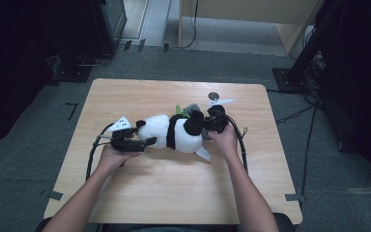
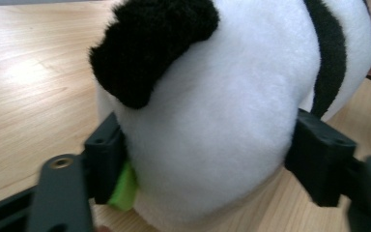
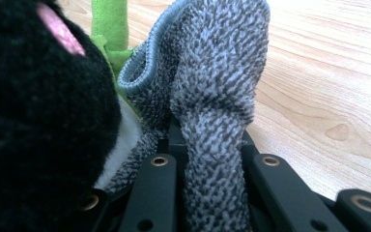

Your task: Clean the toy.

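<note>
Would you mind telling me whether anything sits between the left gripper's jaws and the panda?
Nothing visible does. The left gripper has the panda between its jaws, one at each flank, with only a bit of green fabric beside the left jaw.

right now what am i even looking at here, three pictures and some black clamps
A person sits at a wooden table, seen from above in the high view, with a hand-held gripper in each hand. The other two pictures come from cameras riding on those tools. A plush panda lies on the table. The left hand-held gripper has its jaws around the panda's white rear end, touching the fur. The right hand-held gripper is clamped shut on a grey knitted cloth beside the panda's black head.
</note>
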Available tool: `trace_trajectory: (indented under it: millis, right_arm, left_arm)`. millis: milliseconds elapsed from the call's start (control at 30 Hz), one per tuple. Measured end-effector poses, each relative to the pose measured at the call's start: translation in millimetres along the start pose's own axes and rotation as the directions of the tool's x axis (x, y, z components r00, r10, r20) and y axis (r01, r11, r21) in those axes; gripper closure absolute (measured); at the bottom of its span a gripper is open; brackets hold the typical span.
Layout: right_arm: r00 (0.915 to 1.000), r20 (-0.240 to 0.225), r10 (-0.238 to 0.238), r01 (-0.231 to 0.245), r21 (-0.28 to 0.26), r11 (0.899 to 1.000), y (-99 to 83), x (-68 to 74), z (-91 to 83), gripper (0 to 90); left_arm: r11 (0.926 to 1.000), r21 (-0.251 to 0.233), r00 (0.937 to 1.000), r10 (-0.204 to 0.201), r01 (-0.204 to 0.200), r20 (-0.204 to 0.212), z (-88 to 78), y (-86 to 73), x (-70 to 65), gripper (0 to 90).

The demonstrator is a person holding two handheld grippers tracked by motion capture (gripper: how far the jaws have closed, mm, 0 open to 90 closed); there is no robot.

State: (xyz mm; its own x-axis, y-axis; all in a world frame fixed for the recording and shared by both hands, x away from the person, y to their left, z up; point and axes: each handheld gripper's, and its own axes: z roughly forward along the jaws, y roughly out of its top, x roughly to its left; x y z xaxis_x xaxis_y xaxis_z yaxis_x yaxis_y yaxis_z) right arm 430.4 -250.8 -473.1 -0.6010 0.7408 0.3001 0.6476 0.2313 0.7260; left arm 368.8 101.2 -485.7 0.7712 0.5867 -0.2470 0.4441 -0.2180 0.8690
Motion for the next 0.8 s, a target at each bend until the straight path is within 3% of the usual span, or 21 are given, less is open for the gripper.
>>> trace_trajectory:
  millis: [200, 400, 633, 800]
  right_arm:
    - [0.9997, 0.022, -0.006, 0.006, -0.002, 1.000, 1.0, 1.6, -3.0, 79.2]
    - [0.9990, 0.045, -0.005, 0.006, -0.026, 1.000, 4.5, 1.3, -16.8, 79.2]
    - [0.9975, 0.071, 0.001, 0.006, -0.094, 0.996, 14.5, 4.0, -52.6, 79.2]
    - [0.9965, 0.081, -0.022, 0.036, -0.167, 0.985, 32.4, 17.2, -87.6, 79.1]
  left_arm:
    - [0.9997, 0.017, 0.9990, 0.018, -0.017, -0.041, -2.7, 1.7, -5.1, 41.4]
    - [0.9994, 0.021, 0.9991, -0.025, 0.026, -0.034, -5.8, 3.6, -5.7, 46.9]
    - [0.9994, 0.016, 0.9990, -0.032, 0.032, -0.033, -8.6, 5.0, -10.9, 48.8]
    - [0.9988, 0.022, 0.9977, -0.043, 0.045, -0.052, -9.5, 4.5, -15.1, 48.8]
